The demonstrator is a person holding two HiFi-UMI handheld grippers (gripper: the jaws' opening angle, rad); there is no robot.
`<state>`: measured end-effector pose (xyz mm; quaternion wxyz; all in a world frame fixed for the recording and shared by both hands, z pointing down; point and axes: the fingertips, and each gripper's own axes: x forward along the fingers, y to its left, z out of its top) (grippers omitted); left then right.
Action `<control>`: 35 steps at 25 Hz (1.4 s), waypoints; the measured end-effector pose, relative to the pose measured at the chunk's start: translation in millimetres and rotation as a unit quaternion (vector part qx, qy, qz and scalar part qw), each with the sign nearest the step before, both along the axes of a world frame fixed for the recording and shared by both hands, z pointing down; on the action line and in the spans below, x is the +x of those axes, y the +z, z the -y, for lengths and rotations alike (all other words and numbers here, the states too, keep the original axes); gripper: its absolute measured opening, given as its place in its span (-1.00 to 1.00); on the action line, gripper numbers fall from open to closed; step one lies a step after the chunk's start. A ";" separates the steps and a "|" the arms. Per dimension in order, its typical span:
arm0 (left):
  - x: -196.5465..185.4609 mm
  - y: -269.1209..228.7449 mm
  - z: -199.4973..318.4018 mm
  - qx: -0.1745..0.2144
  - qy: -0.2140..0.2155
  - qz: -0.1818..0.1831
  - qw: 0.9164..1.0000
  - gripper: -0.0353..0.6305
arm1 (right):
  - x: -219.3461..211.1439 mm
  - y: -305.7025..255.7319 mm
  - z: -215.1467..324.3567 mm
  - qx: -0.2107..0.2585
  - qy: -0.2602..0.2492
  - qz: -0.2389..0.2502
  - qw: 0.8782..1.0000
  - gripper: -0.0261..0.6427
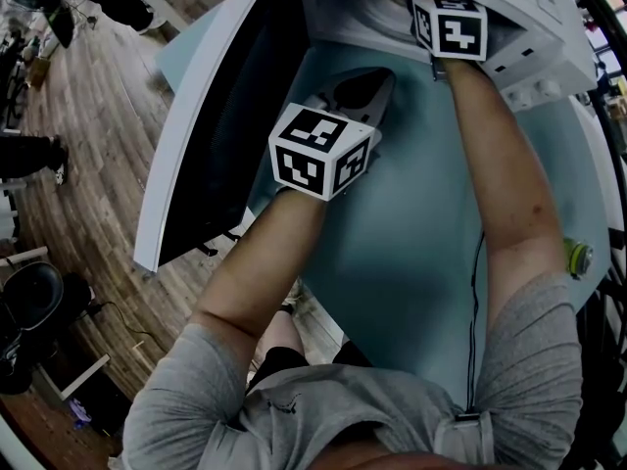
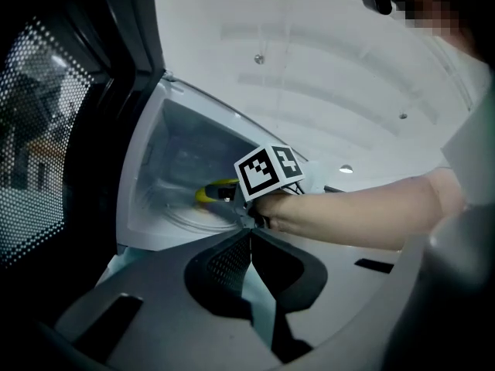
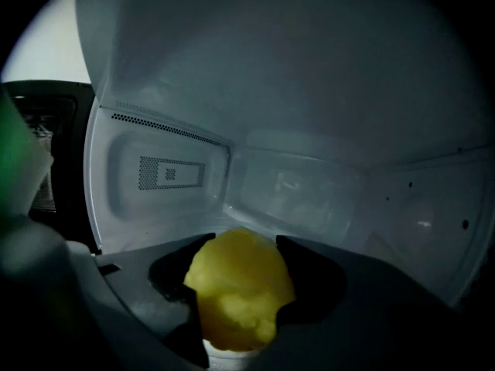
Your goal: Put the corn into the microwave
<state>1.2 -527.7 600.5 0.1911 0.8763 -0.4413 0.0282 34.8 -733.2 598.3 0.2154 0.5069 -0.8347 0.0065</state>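
At the head view's left the microwave (image 1: 519, 13) door (image 1: 225, 106) stands open. Mid-frame, the left claw (image 1: 370, 84) sits over the teal counter (image 1: 411, 233); only its own view shows its jaws pressed together, empty. At upper right the right claw (image 1: 449, 29) reaches into the microwave, tips hidden; its own view shows wide-spread jaws gripping the yellow corn (image 3: 240, 296) inside the cavity.

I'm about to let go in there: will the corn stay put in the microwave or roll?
The corn looks rounded and tapering in the right gripper, so it may well roll once released. It holds its shape under the jaws' squeeze, so probably stiff. Its lumpy surface likely resists slipping.
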 end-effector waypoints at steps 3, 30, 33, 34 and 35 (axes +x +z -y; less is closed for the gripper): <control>0.9 -0.3 -1.6 0.000 0.001 0.002 1.000 -0.83 | 0.1 2.6 3.5 -0.006 0.001 -0.005 1.000 -0.16; -2.0 -0.1 -7.5 -0.005 -0.005 0.020 1.000 -0.83 | -6.5 37.8 -3.4 -0.053 -0.018 -0.076 0.996 -0.09; -1.4 -3.2 -10.4 -0.005 -0.005 0.022 1.000 -0.83 | -9.6 37.2 -8.1 -0.058 -0.024 -0.070 0.996 -0.04; -1.2 -4.8 -11.7 -0.004 -0.004 0.023 1.000 -0.83 | -10.4 36.8 -10.1 -0.059 -0.025 -0.069 0.996 -0.02; -1.0 -6.5 -13.3 -0.004 -0.004 0.025 1.000 -0.83 | -10.8 36.2 -12.2 -0.060 -0.025 -0.069 0.996 -0.01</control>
